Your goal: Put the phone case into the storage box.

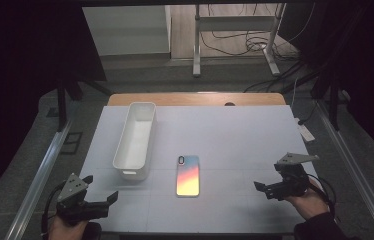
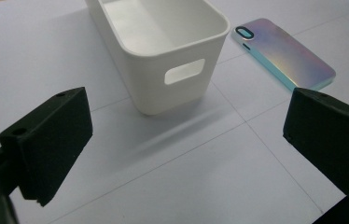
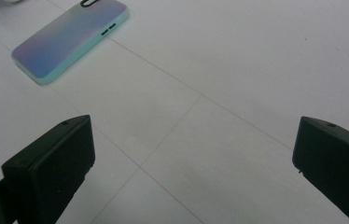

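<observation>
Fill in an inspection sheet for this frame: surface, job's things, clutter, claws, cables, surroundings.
Surface: white board with faint grid lines, lying on a wooden table.
Job's things: iridescent phone case lying flat, camera cutout toward the far side; empty white bin just to its left, apart from it.
Clutter: nothing seen on the board.
Claws: left claw and right claw both open, empty, at the near corners, touching neither thing.
Cables: a cable trails from the right claw; loose cables on the floor beyond the table.
Surroundings: dark curtains at both sides, metal stand legs behind.
</observation>
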Motion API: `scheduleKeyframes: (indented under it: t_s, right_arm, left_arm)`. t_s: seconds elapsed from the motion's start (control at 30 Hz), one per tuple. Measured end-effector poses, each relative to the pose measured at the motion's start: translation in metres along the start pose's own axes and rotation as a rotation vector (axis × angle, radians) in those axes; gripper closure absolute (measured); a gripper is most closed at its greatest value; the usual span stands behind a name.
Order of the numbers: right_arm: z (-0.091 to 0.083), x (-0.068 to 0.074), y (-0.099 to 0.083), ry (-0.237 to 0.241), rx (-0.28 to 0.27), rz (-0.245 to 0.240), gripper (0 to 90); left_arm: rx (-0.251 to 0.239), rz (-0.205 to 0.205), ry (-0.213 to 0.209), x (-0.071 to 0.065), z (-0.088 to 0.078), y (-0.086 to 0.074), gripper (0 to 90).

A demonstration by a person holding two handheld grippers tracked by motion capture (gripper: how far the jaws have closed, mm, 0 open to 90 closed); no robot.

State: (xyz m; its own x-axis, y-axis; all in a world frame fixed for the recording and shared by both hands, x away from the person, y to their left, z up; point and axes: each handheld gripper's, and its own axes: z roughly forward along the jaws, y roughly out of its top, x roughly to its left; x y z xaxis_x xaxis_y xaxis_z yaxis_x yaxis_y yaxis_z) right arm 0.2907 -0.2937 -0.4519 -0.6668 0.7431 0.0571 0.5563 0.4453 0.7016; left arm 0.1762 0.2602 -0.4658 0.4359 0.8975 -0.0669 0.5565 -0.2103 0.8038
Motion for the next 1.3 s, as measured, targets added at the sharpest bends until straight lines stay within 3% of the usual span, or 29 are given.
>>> scheduleKeyframes:
  t_s: [0.4, 1.0, 1.3]
  right_arm:
    - [0.012, 0.006, 0.010, 0.010, 0.028, -0.027, 0.0]
    - [0.037, 0.026, 0.028, 0.083, 0.072, -0.083, 0.0]
    - [0.048, 0.037, 0.034, 0.098, 0.095, -0.119, 0.0]
  left_arm:
    - [-0.001, -0.002, 0.000, 0.000, 0.000, 0.000, 1.8]
    - [0.003, 0.003, -0.001, 0.000, 0.000, 0.000, 1.8]
    - [0.002, 0.003, -0.002, 0.000, 0.000, 0.000, 1.8]
